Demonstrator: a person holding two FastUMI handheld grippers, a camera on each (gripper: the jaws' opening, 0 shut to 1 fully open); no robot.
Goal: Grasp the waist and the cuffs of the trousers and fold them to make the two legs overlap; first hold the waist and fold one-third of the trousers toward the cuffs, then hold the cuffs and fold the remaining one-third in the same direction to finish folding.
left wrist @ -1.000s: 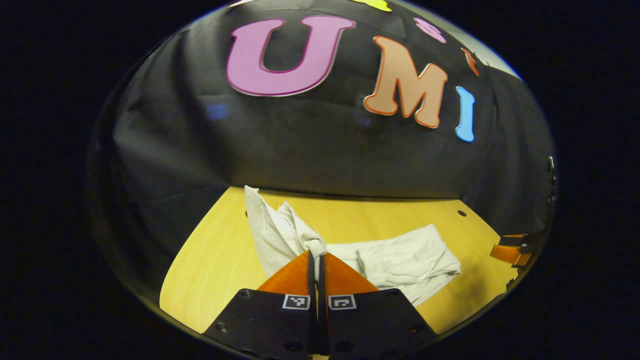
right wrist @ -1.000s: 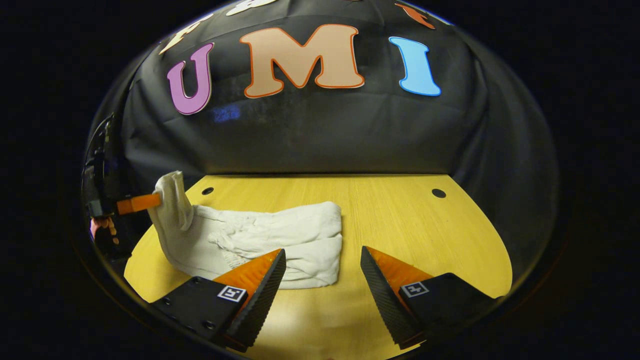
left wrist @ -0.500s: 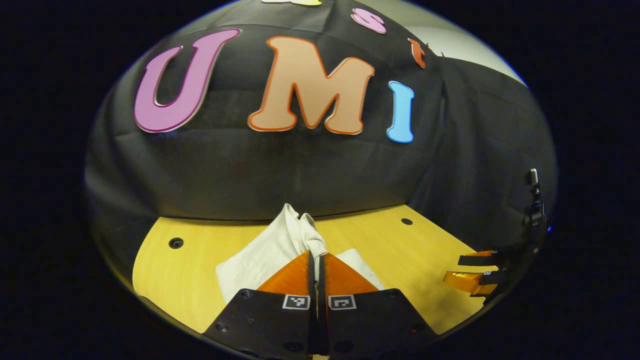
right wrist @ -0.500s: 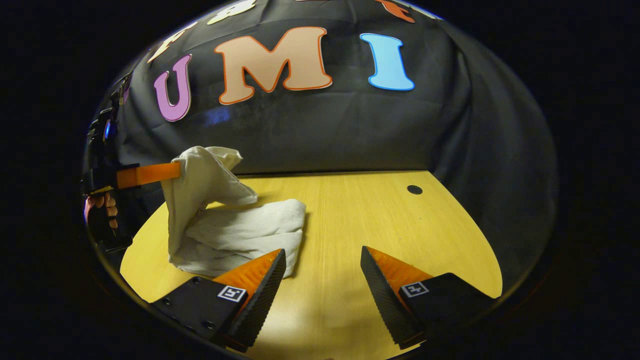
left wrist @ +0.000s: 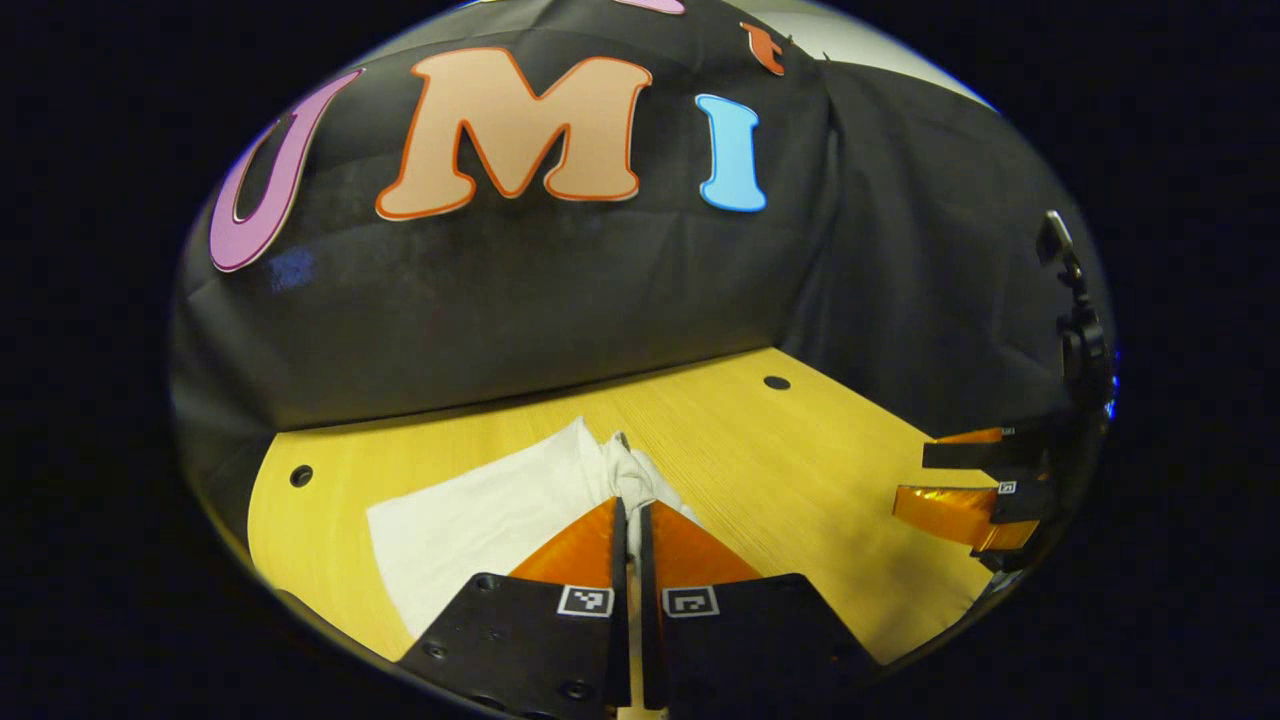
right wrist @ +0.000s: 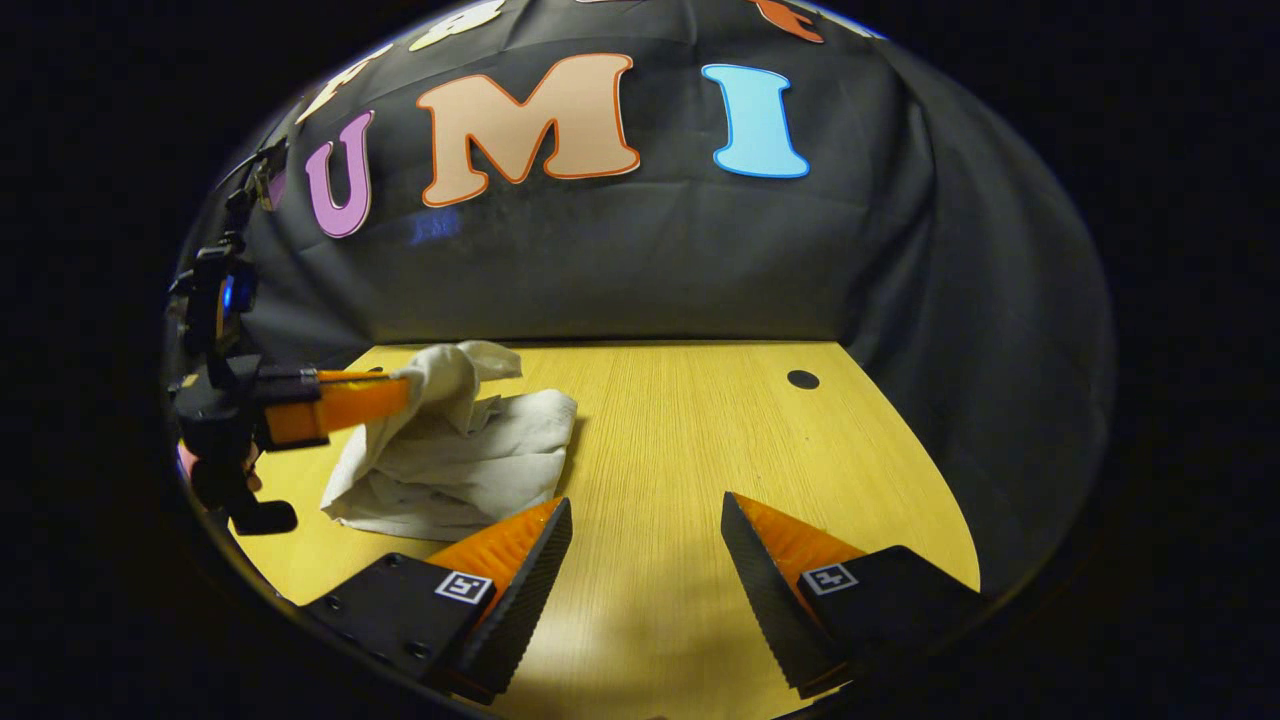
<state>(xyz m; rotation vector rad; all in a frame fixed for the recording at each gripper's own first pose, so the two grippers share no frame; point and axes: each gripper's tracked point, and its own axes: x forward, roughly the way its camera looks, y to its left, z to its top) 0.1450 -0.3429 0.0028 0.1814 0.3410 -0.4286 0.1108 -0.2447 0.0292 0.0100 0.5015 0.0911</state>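
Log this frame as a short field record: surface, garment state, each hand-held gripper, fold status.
surface: wooden table
garment: pale trousers, bunched into a folded stack, one end lifted
left hand-held gripper: shut on trousers, holding the raised end over the stack
right hand-held gripper: open, above bare table, beside the stack, apart from it
fold status: last fold not yet laid down

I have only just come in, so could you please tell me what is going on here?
A person is folding white cloth trousers on a yellow wooden table. The left gripper is shut on one end of the trousers, held over the folded pile. The right gripper hangs open above bare table beside it.
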